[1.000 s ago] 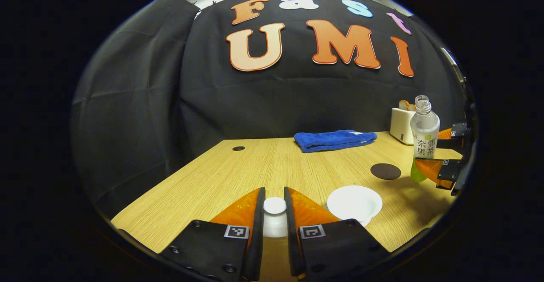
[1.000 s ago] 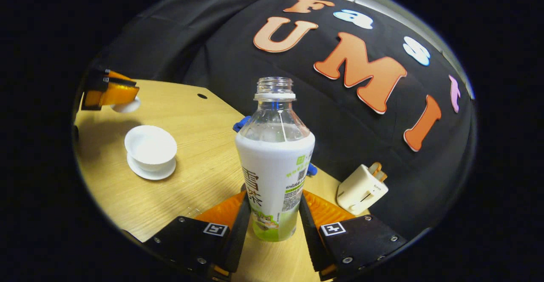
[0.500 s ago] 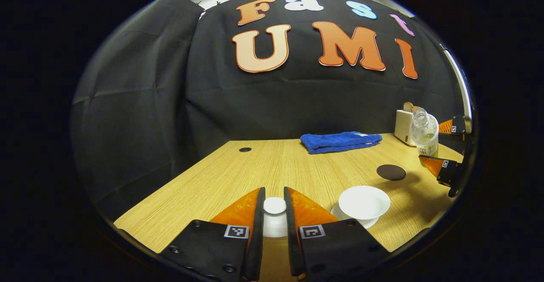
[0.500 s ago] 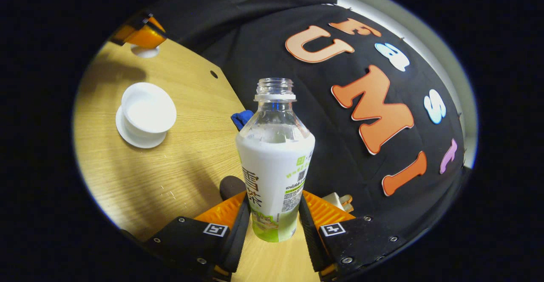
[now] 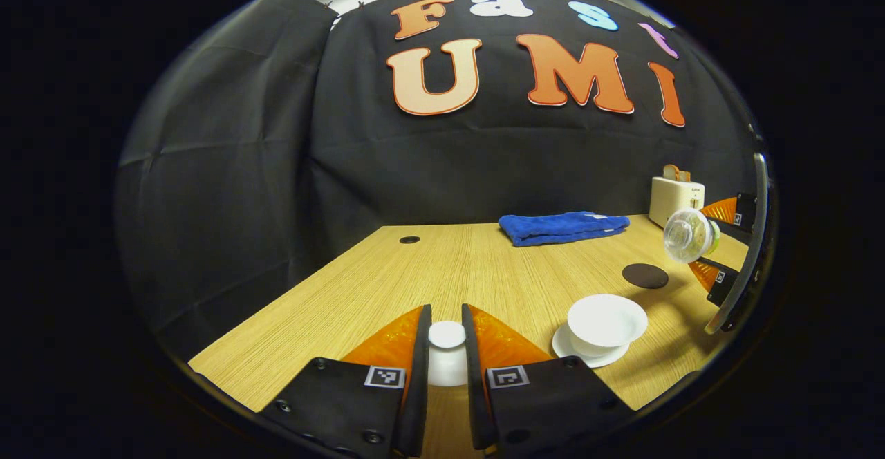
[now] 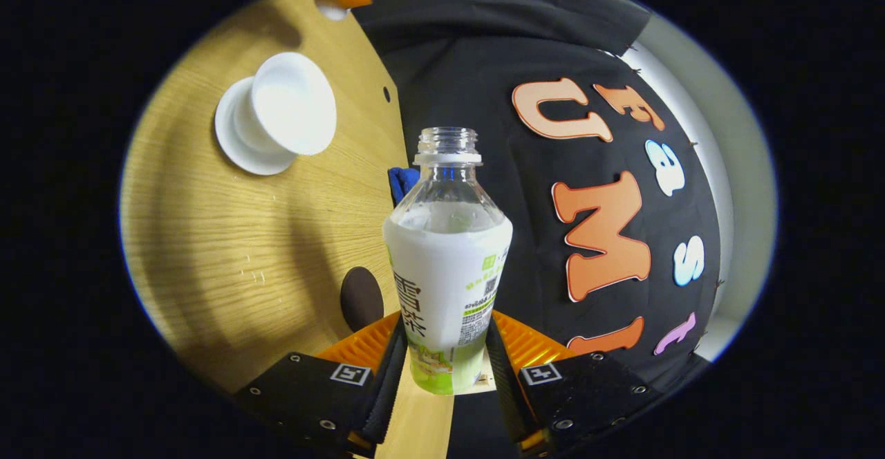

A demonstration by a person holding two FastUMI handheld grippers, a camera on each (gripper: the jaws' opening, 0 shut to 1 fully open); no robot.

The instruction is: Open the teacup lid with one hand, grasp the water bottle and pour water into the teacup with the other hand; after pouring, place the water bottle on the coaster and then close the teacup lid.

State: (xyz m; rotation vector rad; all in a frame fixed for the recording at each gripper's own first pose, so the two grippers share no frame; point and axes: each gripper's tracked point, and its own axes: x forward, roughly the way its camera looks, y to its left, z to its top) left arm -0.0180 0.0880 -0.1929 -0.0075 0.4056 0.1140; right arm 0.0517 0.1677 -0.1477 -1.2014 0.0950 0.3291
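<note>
My left gripper (image 5: 446, 348) is shut on the knob of the white teacup lid (image 5: 446, 335), held above the table's near edge. To its right stands the open white teacup (image 5: 606, 320) on its saucer (image 5: 560, 342). My right gripper (image 6: 446, 348) is shut on the uncapped water bottle (image 6: 447, 258), white-labelled with a green base. In the left gripper view the bottle (image 5: 688, 236) hangs tipped over on its side, mouth toward the cup, above and right of it. In the right gripper view the teacup (image 6: 293, 103) lies up and left of the bottle mouth. The dark round coaster (image 5: 644, 276) lies behind the cup.
A folded blue towel (image 5: 563, 227) lies at the back of the wooden table (image 5: 429, 272). A small white toaster (image 5: 676, 196) stands at the back right. A cable hole (image 5: 409, 240) sits at the back left. Black cloth walls close off the table's rear and left.
The right gripper has rolled the bottle from upright to nearly horizontal, with its mouth turned toward the teacup. The left gripper keeps the lid and has barely moved.
</note>
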